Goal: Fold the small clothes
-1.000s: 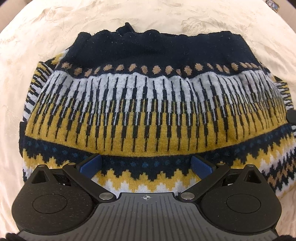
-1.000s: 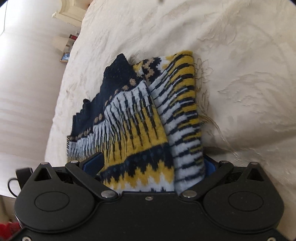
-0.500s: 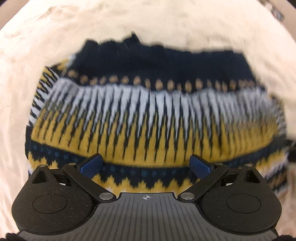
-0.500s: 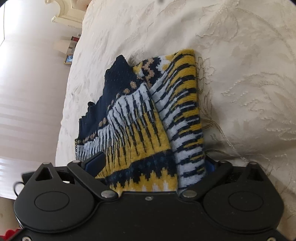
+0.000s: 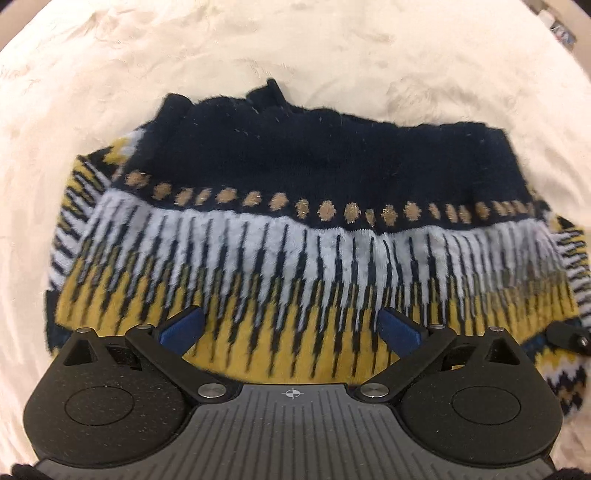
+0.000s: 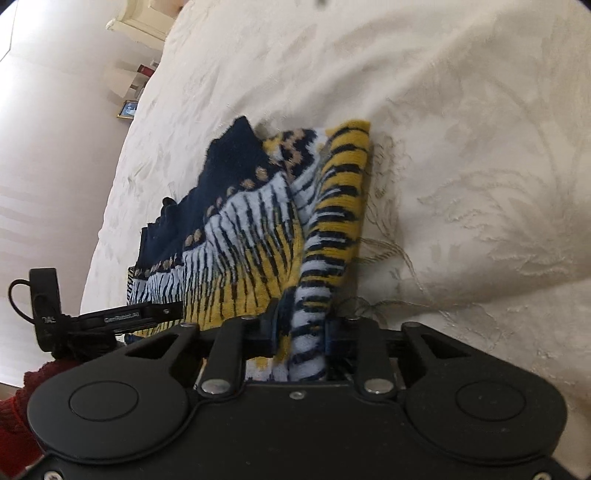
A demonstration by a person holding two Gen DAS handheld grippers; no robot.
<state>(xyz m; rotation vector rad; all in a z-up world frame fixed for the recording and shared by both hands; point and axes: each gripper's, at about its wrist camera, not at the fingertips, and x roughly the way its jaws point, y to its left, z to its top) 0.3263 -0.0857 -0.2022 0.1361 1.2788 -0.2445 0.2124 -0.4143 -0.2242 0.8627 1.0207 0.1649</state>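
A small knitted sweater (image 5: 295,236), navy at the far edge with white, yellow and black bands, lies partly folded on a cream bedspread (image 5: 332,44). My left gripper (image 5: 291,326) is open, its blue pads apart over the near yellow band. In the right wrist view the sweater (image 6: 258,236) rises in a fold. My right gripper (image 6: 301,328) is shut on the sweater's striped right edge, and the fabric bunches between its jaws. Part of the left gripper (image 6: 122,317) shows at the left of that view.
The embroidered bedspread (image 6: 461,147) spreads out on all sides of the sweater. A pale wall, a white piece of furniture (image 6: 147,26) and a small picture frame (image 6: 127,109) stand beyond the bed's far left edge.
My right gripper has closed on the sweater's right edge. My left gripper has moved forward over the sweater, so the zigzag hem band is now under it.
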